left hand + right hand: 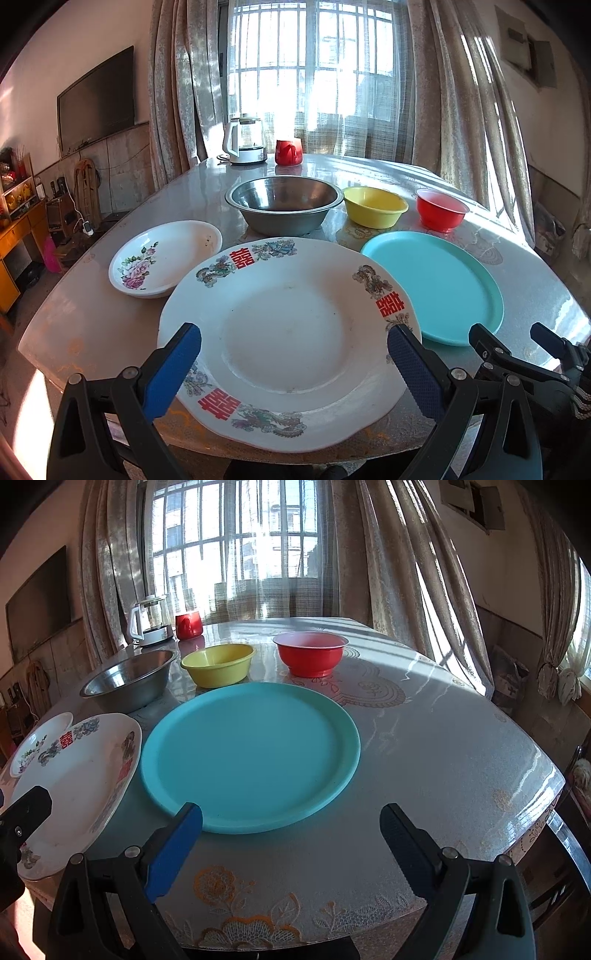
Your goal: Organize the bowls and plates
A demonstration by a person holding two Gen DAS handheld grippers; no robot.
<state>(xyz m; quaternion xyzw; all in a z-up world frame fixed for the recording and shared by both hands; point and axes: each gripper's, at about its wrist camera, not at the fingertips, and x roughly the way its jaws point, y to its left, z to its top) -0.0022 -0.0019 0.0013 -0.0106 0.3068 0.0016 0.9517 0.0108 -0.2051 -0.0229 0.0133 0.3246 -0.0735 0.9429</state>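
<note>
Blue-padded left hand-held gripper (pixel 294 349) and right hand-held gripper (pixel 291 829) gape wide, holding nothing

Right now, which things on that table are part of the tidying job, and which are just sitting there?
Part of the job: large white plate, flowered dish, teal plate, steel bowl, yellow bowl, red bowl.

Just sitting there: kettle, red mug.

left gripper (pixel 293 354) spread wide, right gripper (pixel 291 832) likewise
</note>
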